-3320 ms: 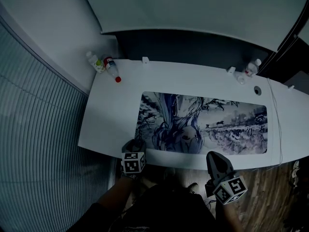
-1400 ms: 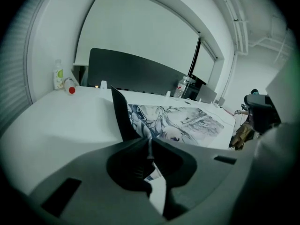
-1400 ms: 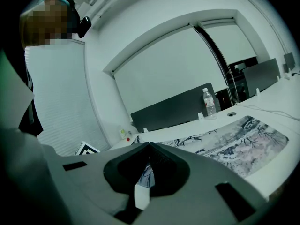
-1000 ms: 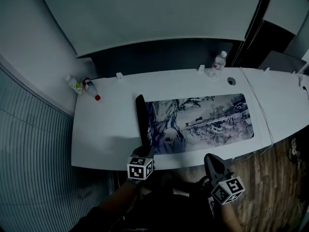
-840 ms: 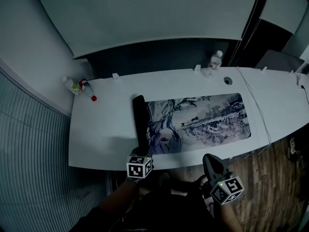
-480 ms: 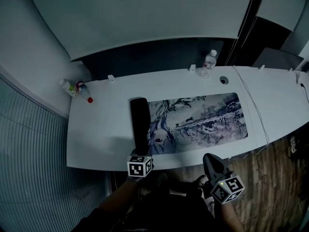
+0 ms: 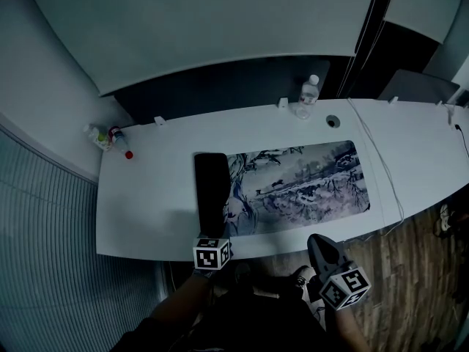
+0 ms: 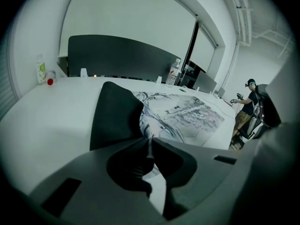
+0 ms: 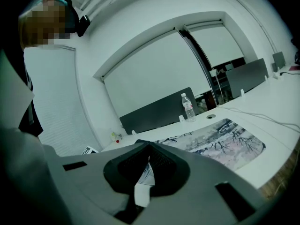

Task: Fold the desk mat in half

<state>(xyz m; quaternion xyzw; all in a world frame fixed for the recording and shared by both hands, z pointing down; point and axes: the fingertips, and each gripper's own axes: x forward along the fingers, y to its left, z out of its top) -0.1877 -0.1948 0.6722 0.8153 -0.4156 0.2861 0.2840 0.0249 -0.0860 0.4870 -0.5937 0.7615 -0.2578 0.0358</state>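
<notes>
At desk [image 7: 146, 196] near-left: L gripper [image 7: 213, 233] pinching mat [image 7: 300, 185] corner, fold begun; R gripper [image 7: 321, 243] closed, empty. Next: you carry corner right.

long white desk [image 7: 146, 196]; dark divider [image 7: 220, 86] behind it; wood floor [image 7: 418, 262]

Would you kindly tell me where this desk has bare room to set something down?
The desk is barest left of the partly folded desk mat, in front of the two small bottles. Another patch lies right of the white cable. The back strip near the water bottle is narrow.
</notes>
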